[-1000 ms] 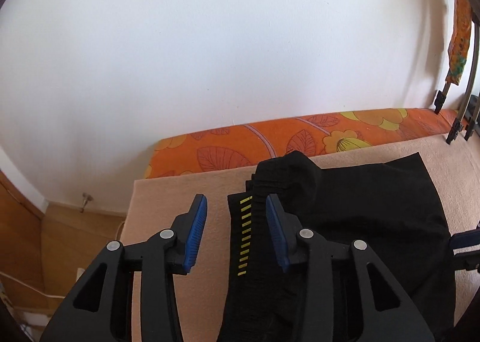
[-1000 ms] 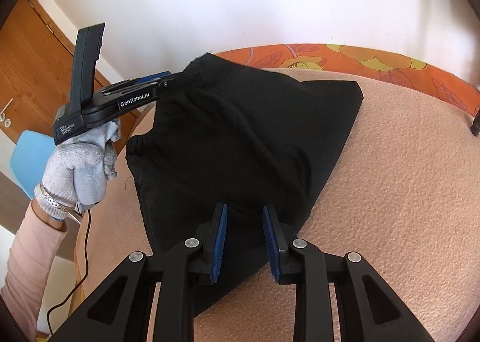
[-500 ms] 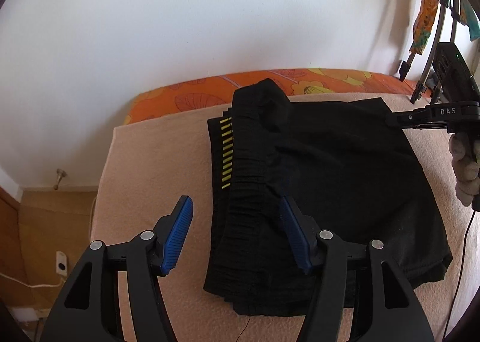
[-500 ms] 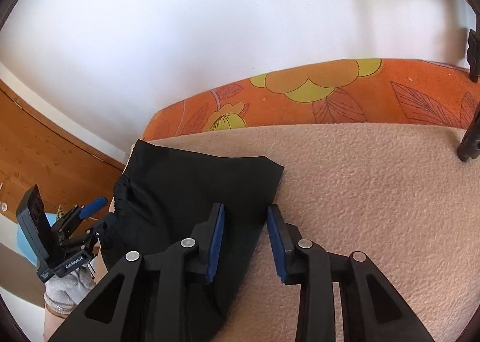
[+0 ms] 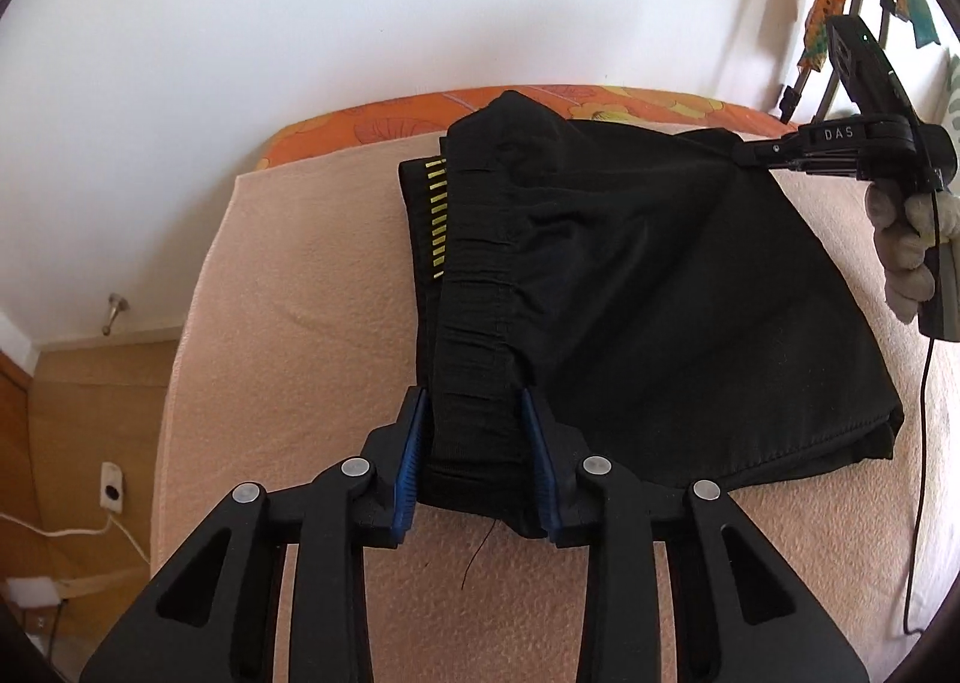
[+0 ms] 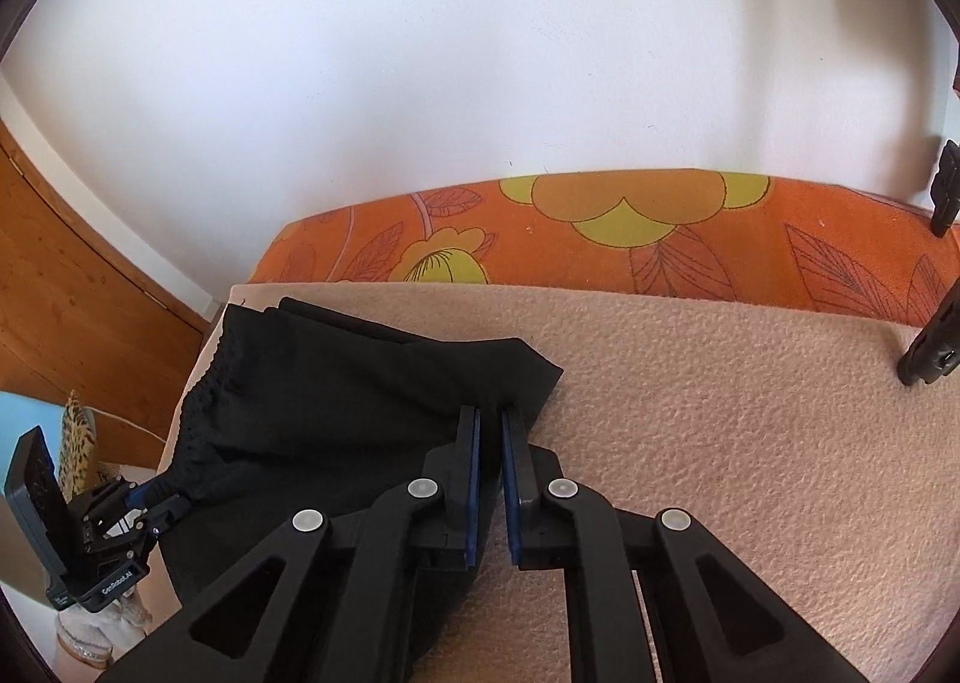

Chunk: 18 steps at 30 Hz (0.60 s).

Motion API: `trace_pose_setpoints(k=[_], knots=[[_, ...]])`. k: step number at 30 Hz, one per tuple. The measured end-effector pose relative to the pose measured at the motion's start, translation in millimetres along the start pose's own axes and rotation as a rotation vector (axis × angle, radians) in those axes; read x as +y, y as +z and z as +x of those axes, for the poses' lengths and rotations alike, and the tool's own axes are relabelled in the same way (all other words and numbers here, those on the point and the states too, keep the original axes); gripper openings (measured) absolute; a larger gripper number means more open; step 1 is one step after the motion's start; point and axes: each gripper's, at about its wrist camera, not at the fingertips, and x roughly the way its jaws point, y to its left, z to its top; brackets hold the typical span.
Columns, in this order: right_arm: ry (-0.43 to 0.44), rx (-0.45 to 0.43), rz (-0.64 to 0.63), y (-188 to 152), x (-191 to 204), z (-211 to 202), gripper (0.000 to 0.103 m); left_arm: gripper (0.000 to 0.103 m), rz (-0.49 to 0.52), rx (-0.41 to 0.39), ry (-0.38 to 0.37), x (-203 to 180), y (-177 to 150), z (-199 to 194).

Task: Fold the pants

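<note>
The black pants (image 5: 648, 287) lie folded on a peach blanket (image 5: 288, 335), elastic waistband with yellow dashes at the left. My left gripper (image 5: 474, 461) is shut on the near end of the waistband. My right gripper (image 6: 489, 431) is nearly shut at the pants' far right edge (image 6: 516, 377); it also shows in the left wrist view (image 5: 744, 152), tips against the fabric's corner. Whether cloth lies between its pads I cannot tell. The left gripper also shows in the right wrist view (image 6: 162, 494) at the waistband.
An orange flowered cover (image 6: 600, 239) runs along the white wall behind the blanket. A black metal rack (image 6: 936, 323) stands at the right. A wooden door (image 6: 66, 287) and floor with a white cable (image 5: 78, 527) are at the left.
My left gripper has closed on the waistband's near end. My right gripper has narrowed and moved onto the pants' far right edge.
</note>
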Motion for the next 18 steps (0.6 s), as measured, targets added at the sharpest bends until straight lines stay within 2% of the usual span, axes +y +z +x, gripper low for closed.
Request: trace_pose_setpoints(k=[2, 3, 4, 6, 7, 10, 14, 16, 18], knots=[[-0.005, -0.006, -0.018, 0.1, 4.0, -0.7, 0.005, 0.051, -0.012, -0.027, 0.030, 2.5, 2.3, -9.0], [-0.006, -0.007, -0.026, -0.2, 4.9, -1.9, 0.007, 0.054, -0.025, -0.050, 0.036, 4.8, 4.4, -14.3], [-0.001, -0.008, -0.026, 0.2, 5.2, -2.5, 0.012, 0.054, -0.038, -0.070, 0.029, 9.0, 7.4, -17.8], [0.010, -0.002, -0.006, -0.2, 2.0, -7.5, 0.029, 0.054, -0.047, -0.097, 0.036, 12.2, 17.0, -21.5], [0.023, -0.005, 0.013, -3.1, -0.1, -13.4, 0.032, 0.054, -0.045, -0.109, 0.036, 12.7, 23.9, -20.9], [0.076, 0.019, 0.017, -17.9, 1.8, -29.2, 0.033, 0.054, -0.048, -0.138, 0.014, 9.3, 51.2, -11.1], [0.121, 0.079, -0.020, -55.2, 17.9, -49.7, 0.036, 0.054, 0.006, -0.145, 0.018, -16.0, 86.3, 16.0], [0.139, 0.129, -0.053, -78.5, 30.1, -53.6, 0.038, 0.054, 0.041, -0.130, 0.079, -27.6, 98.4, 34.2], [0.153, 0.185, -0.078, -101.7, 40.5, -54.6, 0.038, 0.054, 0.087, -0.092, 0.185, -33.3, 105.0, 56.1]])
